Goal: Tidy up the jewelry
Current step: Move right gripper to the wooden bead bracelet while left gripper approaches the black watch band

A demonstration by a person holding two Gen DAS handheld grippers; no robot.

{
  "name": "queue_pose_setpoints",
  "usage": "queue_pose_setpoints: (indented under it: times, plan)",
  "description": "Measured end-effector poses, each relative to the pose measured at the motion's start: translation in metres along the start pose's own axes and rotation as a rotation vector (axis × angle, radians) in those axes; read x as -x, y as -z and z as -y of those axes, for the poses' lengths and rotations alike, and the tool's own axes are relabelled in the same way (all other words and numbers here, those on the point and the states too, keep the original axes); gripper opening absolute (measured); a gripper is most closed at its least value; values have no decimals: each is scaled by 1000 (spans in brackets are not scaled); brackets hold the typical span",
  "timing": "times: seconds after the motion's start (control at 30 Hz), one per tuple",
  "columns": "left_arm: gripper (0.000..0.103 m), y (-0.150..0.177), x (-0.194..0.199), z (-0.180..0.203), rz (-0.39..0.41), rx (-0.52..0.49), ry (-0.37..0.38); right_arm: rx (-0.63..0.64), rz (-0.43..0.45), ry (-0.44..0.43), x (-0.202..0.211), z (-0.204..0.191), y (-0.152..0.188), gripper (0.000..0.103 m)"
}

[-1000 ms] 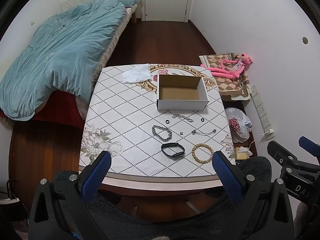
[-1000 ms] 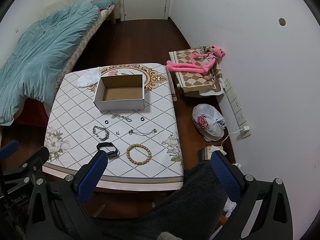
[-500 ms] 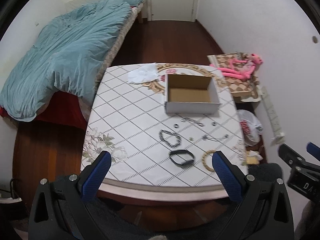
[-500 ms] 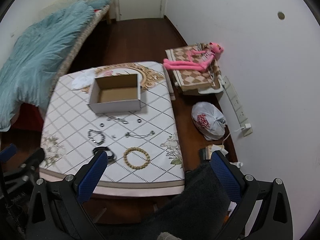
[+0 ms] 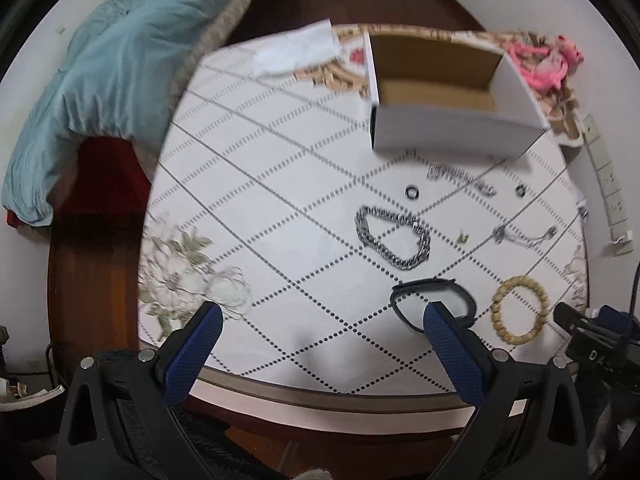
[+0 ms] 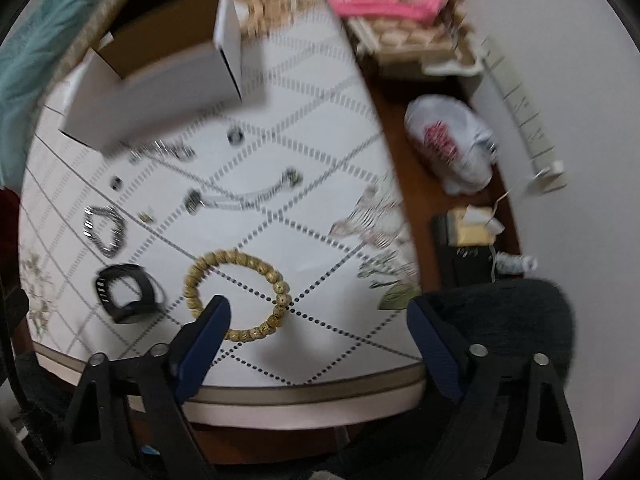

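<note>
Table with white diamond-dotted cloth, floral print at near corners, gilt scroll at far end; landmark for all below. Open cardboard box, white outside, brown inside, upright at far end of table, nothing visible inside. Just in front of box: short silver chain, flanked by two small dark rings. Nearer mid-table: heavy silver link bracelet, lying in a loop; beside it a tiny gold-coloured piece, too small to identify; beyond that a thin chain with dark ends. Near front edge of table: black wristband, partly behind one blue pad in the left view; wooden bead bracelet, flat on cloth, just beside wristband, near arc hidden by one blue pad in the right view. White crumpled paper at far left corner of table. Left gripper, jaws spread wide, holding nothing, above front edge of table. Right gripper, jaws likewise spread wide, holding nothing, over front right part of table; contact with bead bracelet not determinable. Off table: teal duvet on bed to left; pink plush toy on checked cushion past far right corner; white plastic bag on floor to right. Right view heavily blurred.
</note>
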State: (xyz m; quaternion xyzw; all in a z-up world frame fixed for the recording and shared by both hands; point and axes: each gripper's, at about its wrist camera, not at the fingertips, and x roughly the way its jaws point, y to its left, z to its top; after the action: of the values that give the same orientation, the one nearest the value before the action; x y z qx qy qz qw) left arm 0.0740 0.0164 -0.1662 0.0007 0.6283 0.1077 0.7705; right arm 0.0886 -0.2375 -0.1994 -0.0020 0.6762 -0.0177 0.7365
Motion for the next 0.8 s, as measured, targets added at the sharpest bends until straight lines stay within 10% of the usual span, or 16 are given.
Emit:
queue_pose_setpoints:
  times: [0.4, 0.5, 0.6, 0.8]
  plan:
    - [102, -3, -41, 15, -93, -11, 63, 30, -38, -26, -42, -8, 10, 58]
    - [86, -3, -51, 16, -131, 8, 105, 45, -11, -27, -40, -9, 12, 48]
    - [69, -1, -64, 16, -187, 42, 170, 60, -1, -25, -36, -11, 18, 15]
    - [53, -2, -76, 24, -187, 53, 230, 56, -21, -46, -33, -10, 23, 11]
